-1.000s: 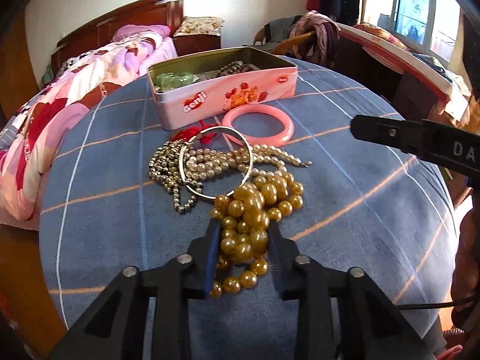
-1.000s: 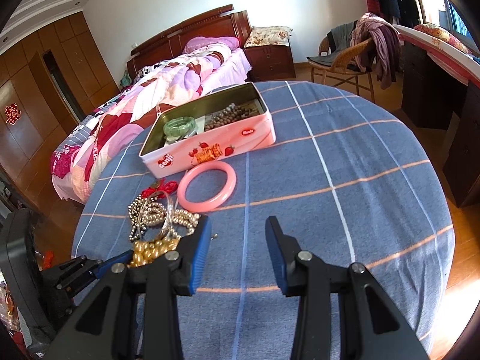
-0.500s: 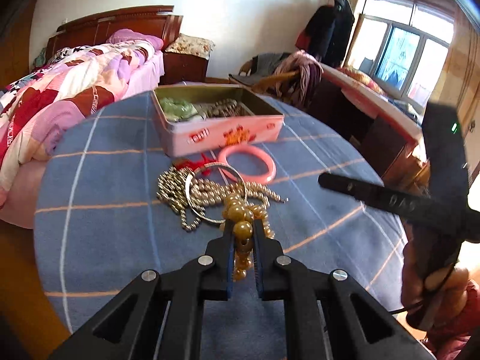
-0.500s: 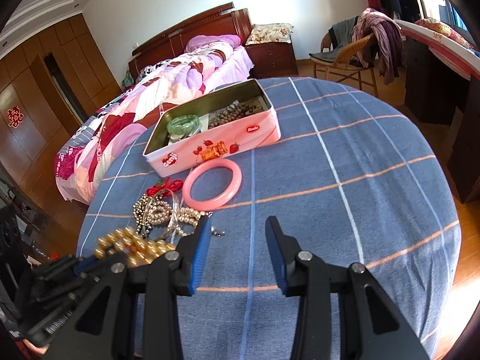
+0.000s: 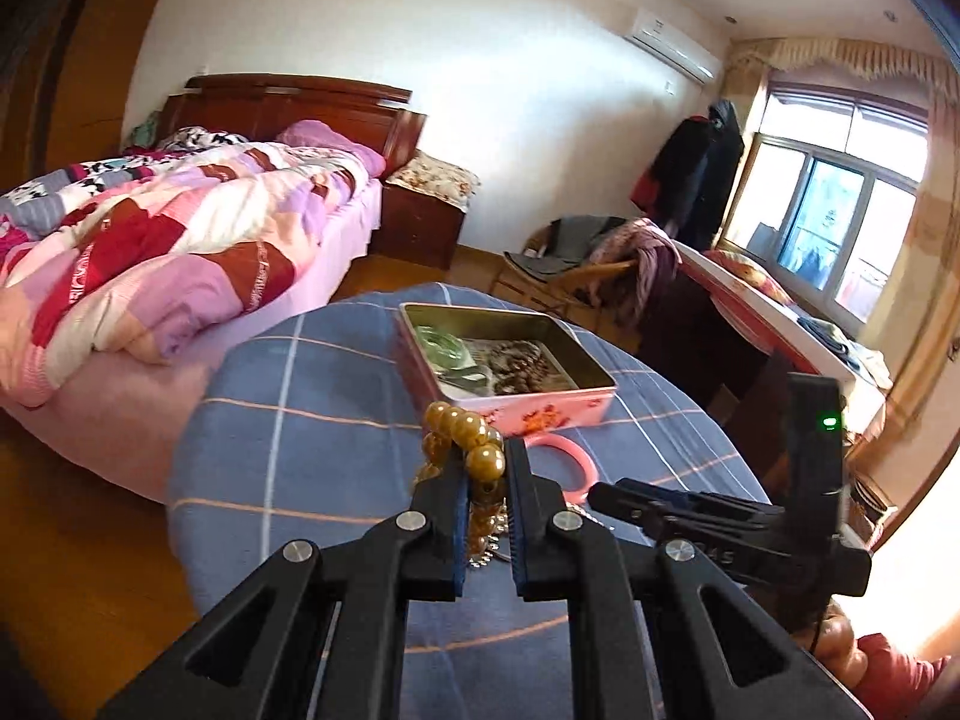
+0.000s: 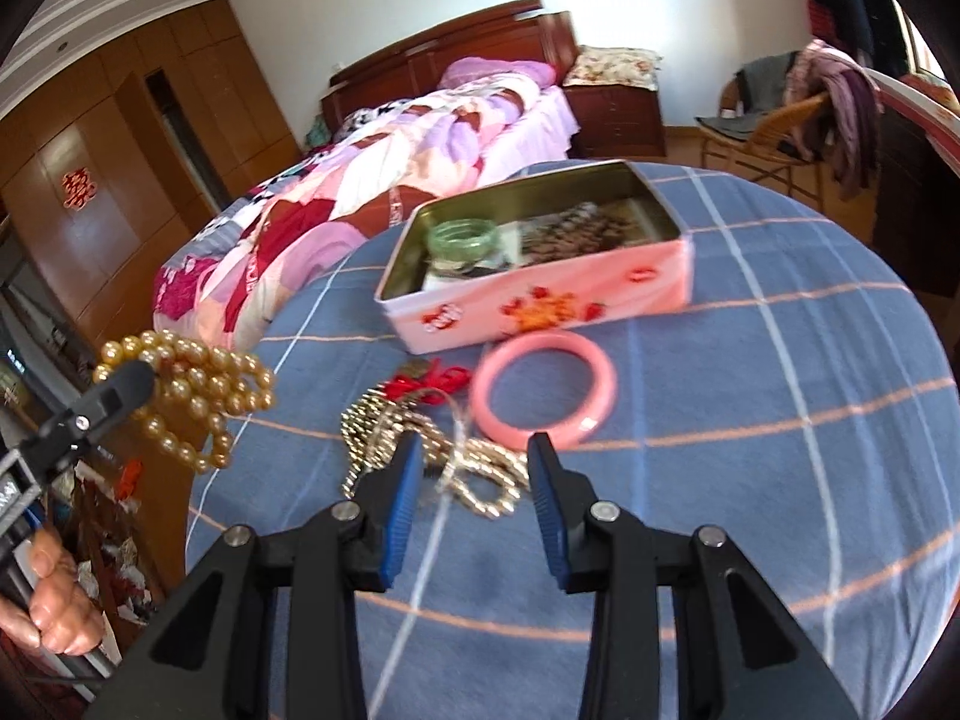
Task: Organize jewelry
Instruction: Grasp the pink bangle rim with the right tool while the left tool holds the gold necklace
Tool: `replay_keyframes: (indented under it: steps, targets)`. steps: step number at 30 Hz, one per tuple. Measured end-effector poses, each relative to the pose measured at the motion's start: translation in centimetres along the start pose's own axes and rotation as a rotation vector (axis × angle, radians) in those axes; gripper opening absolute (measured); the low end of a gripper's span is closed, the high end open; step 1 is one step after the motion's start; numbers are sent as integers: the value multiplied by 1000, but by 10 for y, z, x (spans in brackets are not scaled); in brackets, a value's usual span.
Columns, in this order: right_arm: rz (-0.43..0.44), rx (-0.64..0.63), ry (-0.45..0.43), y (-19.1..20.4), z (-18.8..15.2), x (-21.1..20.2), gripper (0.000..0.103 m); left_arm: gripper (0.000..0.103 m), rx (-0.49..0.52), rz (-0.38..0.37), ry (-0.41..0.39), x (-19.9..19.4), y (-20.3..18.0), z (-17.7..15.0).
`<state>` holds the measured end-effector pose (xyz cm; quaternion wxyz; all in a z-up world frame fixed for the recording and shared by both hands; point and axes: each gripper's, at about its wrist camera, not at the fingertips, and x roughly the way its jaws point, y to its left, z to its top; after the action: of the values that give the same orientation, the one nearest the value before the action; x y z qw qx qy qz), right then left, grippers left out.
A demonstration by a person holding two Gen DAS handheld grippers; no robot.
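My left gripper [image 5: 486, 471] is shut on a strand of amber beads [image 5: 465, 432], held up off the table; in the right wrist view the amber beads [image 6: 192, 384] dangle at the left. My right gripper [image 6: 474, 462] hovers low over a heap of pearl strands [image 6: 486, 480] with a thin silver bangle. Its jaws are closing, and the pads do not press on anything. Beyond the heap lie a red cord [image 6: 432, 381] and a pink bangle [image 6: 543, 348]. The pink tin [image 6: 540, 300] stands open behind, with a green bangle [image 6: 462, 237] and a dark bead strand inside.
The round table wears a blue checked cloth [image 6: 750, 420]. A bed [image 6: 420, 138] stands beyond its left edge, and a chair [image 6: 774, 126] draped with clothes and a dark desk stand at the right. A person's hand [image 6: 60, 600] grips the left tool at lower left.
My left gripper shut on the amber beads and lifted them off the table. My right gripper moved left, over the pearl heap, and its jaws narrowed a little.
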<state>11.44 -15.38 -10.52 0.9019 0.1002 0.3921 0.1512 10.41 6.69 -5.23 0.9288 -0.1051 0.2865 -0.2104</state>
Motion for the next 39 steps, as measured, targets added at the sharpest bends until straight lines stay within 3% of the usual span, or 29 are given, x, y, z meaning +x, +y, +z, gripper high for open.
replay_keyframes:
  steps: [6,11,13,18,28,39]
  targets:
    - [6,-10,63,7,3,30,34,9,-3,17,4,1,4,-3]
    - [-31,-44,88,12,2,38,23,9,-2,17,6,2,6,-3]
    - [-33,-35,97,8,2,37,12,9,-4,19,6,2,6,-3]
    - [-31,-13,89,2,-1,28,10,9,-9,20,18,5,7,-4]
    - [-1,17,-8,-7,-4,-24,10,9,-16,15,26,9,6,-6]
    - [-50,90,-39,-29,6,-24,10,9,-1,-28,67,24,-5,-11]
